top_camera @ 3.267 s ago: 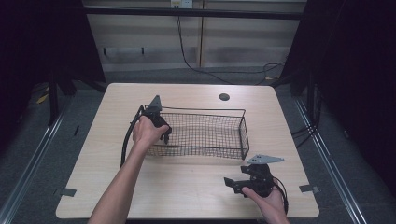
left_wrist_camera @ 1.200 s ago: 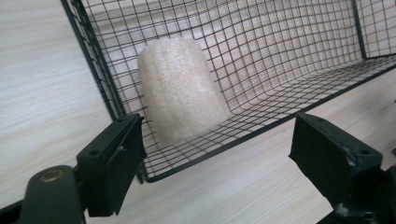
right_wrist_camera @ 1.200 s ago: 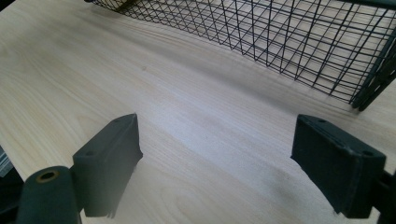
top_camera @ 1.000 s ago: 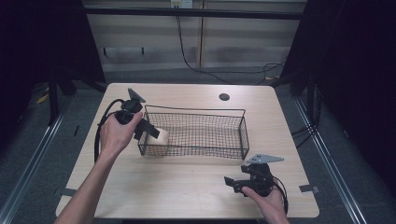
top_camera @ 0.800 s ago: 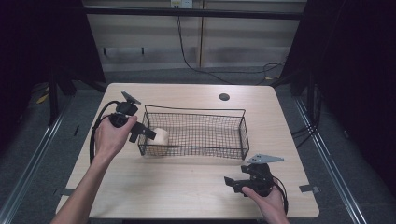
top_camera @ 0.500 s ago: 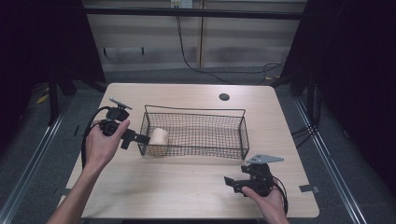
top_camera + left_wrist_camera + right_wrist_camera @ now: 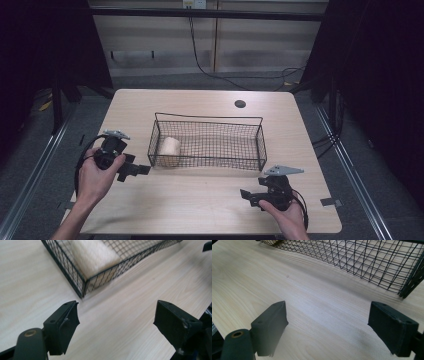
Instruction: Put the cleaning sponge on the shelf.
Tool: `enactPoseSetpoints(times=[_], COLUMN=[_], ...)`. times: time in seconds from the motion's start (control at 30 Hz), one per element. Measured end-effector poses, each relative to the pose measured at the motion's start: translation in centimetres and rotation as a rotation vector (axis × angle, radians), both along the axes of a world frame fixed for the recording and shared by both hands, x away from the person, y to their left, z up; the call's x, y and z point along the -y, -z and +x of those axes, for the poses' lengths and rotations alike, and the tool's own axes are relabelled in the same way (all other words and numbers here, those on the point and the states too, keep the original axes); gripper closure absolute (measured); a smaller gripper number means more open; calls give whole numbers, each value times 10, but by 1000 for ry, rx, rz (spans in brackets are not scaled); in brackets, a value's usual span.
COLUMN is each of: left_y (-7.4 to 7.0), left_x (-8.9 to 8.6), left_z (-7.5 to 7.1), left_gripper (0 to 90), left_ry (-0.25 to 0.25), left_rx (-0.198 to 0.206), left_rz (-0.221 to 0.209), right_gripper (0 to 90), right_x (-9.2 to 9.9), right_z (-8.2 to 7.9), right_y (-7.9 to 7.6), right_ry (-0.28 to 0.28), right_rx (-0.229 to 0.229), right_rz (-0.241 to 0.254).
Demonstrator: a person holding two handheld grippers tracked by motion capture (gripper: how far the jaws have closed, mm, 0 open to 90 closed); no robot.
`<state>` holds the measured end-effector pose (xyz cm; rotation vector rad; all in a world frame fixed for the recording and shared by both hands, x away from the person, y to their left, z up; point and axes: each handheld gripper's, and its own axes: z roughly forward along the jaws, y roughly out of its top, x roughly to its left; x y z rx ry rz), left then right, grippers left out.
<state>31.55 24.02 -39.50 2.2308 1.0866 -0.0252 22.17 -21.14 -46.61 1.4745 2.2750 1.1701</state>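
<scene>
Wire basket (image 7: 207,142) sits mid-table, long axis running left to right across the table (image 7: 200,210). Inside it, at the left end, lies a pale cylinder (image 7: 170,148) — a beige roll on its side on the basket floor, close against the left wall. Its long axis seems to run roughly front to back, the rounded end facing the person's side; the exact angle is hard to tell through the mesh.

Left gripper (image 7: 134,170) is held just off the basket's near-left corner, outside the wire, jaws spread wide with nothing between them. It points to the right, toward that corner. In the left gripper view, the left gripper (image 7: 116,322) looks over bare wood at the corner of the basket (image 7: 82,288), and the cylinder (image 7: 95,256) shows behind the mesh, blurred, its length running away from the camera.

Right gripper (image 7: 248,196) is low over the near right part of the table, well apart from the basket's front wall, pointing left. Its jaws also stand wide — nothing held. In the right gripper view, the right gripper (image 7: 328,322) faces open tabletop, with the basket's (image 7: 362,262) front mesh across the top of the frame and a corner post at the right edge.
</scene>
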Motion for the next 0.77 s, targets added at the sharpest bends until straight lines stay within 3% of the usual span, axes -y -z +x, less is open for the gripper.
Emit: enactPoseSetpoints(times=[0.17, 0.27, 0.37, 0.53, 0.67, 0.77], left_y=[12, 16, 29, 53, 67, 72], left_x=[-9, -11, -18, -23, -21, -17], left_z=[-18, -31, -45, -63, -65, -70], left_gripper=[192, 192, 192, 192, 192, 192], left_ry=[-21, -17, -25, -28, -38, -11], left_rx=[-14, 1, -15, -24, -28, -32], left_rz=[-36, -21, -68, -55, -30, -31], right_gripper=[150, 150, 150, 150, 151, 151], right_x=[-1, -1, -1, -2, -2, -3], right_z=[0, 1, 0, 0, 1, 1], right_y=[0, 1, 1, 1, 2, 3], right_ry=[-1, 2, 2, 3, 10, 11], right_rx=[0, -2, -3, -3, -3, 3], right_rz=[-4, -7, -7, -11, -19, -26])
